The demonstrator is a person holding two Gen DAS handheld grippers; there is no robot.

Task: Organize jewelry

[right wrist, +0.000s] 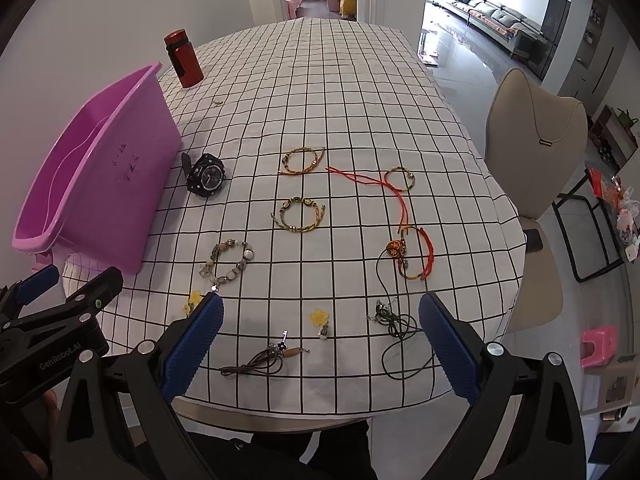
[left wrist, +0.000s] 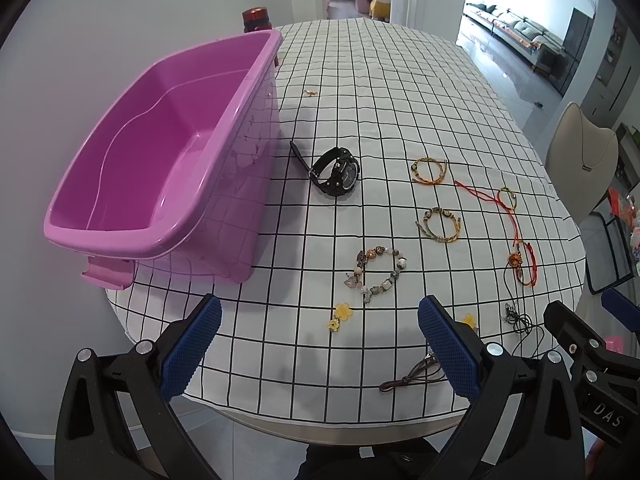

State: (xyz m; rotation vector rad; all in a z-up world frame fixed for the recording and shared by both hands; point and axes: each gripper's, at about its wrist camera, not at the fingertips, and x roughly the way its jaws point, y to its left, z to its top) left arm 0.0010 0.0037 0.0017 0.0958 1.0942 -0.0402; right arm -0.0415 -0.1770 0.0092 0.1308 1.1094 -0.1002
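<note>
A long table with rounded ends, draped in a white cloth with a black grid (right wrist: 360, 92), fills the middle of both views, set against a pale wall on the left, with doorways at the top of the frame opening onto a bedroom and a bright living room with a grey sofa. A beige chair (right wrist: 536, 148) stands at the table's right edge. The pink plastic bin (left wrist: 160, 160) sits on the left side of the cloth, open and with nothing inside, and a red bottle (right wrist: 184, 58) stands just beyond its far end. The jewelry lies loose to the right of the bin: a black wristwatch (right wrist: 206, 178) just beside the bin's wall, a red cord bracelet with an orange charm (right wrist: 408, 248) toward the right, a chunky beaded bracelet (left wrist: 378, 274) lower centre, two braided green-and-gold bracelets (right wrist: 300, 216) between them, a black cord necklace (right wrist: 394, 328) and a brown cord with a key charm (right wrist: 264, 356) near the bottom edge, and small yellow flower charms (right wrist: 319, 316). The left gripper (left wrist: 320, 344) hovers over the near table edge, jaws spread wide and holding nothing, the beaded bracelet just ahead between its fingers. The right gripper (right wrist: 320, 340) is likewise spread apart and bare, with the brown cord and a flower charm lying between its blue pads (right wrist: 192, 344).
</note>
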